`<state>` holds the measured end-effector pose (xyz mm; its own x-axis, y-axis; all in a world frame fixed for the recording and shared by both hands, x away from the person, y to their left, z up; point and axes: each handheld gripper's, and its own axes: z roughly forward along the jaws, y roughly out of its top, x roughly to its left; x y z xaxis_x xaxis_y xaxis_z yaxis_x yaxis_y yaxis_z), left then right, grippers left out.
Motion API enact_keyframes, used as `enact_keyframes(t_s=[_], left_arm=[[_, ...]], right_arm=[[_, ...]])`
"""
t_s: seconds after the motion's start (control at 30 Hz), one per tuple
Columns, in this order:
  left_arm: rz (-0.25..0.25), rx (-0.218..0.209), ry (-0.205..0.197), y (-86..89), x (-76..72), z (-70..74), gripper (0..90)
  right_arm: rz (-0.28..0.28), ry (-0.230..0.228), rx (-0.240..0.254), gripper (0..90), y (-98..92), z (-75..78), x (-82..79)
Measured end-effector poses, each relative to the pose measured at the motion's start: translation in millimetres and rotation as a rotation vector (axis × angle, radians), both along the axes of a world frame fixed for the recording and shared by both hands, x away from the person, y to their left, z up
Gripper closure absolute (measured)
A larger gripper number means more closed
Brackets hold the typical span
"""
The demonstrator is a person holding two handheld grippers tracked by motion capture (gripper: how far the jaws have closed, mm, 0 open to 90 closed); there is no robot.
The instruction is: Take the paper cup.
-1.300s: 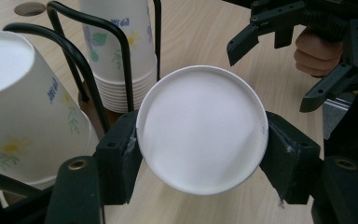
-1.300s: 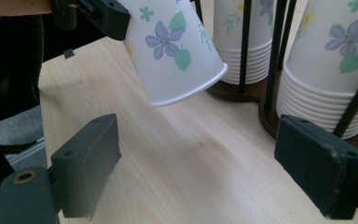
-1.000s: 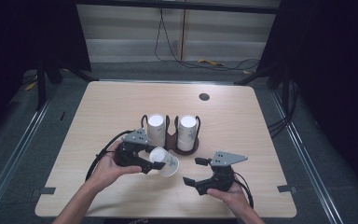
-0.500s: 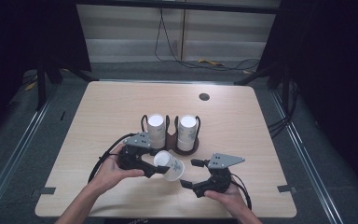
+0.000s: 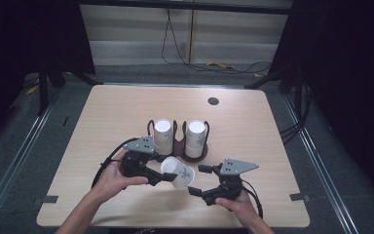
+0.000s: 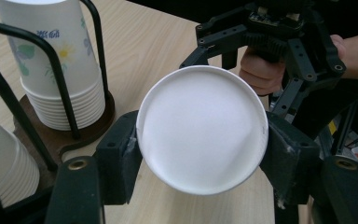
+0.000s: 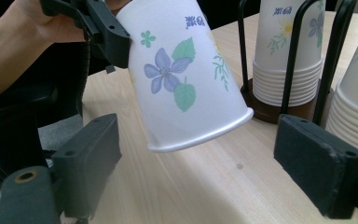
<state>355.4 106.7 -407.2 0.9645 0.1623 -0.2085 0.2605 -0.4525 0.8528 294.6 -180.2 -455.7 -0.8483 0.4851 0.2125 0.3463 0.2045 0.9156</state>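
A white paper cup (image 5: 177, 171) printed with blue flowers and green leaves is held tilted above the table, its flat bottom (image 6: 203, 128) facing the left gripper's camera. My left gripper (image 5: 168, 170) is shut on the cup's narrow end, one pad on each side (image 6: 200, 154). The cup's open rim (image 7: 182, 79) points down toward the right gripper. My right gripper (image 5: 197, 179) stands open just below and beside that rim, pads apart and touching nothing (image 7: 214, 163).
A dark wire holder (image 5: 180, 146) on a brown base stands behind the grippers with two stacks of upside-down cups (image 5: 163, 132) (image 5: 196, 134). A small round dark port (image 5: 213, 101) sits near the table's far edge. Cables trail from both grippers.
The left gripper has shifted the held cup slightly toward the right gripper. The right gripper has kept its place.
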Motion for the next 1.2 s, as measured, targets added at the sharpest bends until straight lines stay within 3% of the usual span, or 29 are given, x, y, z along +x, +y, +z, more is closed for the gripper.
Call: enact_keyframes(t_s=[0.47, 0.87, 1.2], left_arm=[[-0.03, -0.006, 0.013, -3.8, -3.7, 5.1, 35.5], [-0.061, -0.004, 0.013, -10.3, -8.4, 6.5, 35.5], [-0.084, -0.005, 0.035, -16.6, -10.6, 2.9, 35.5]], right_arm=[[0.028, -0.059, 0.004, 15.2, 6.3, -1.0, -3.6], [0.052, -0.052, -0.01, 14.1, 9.1, -2.4, -1.6], [0.085, -0.044, -0.022, 14.1, 15.2, -7.4, -3.5]])
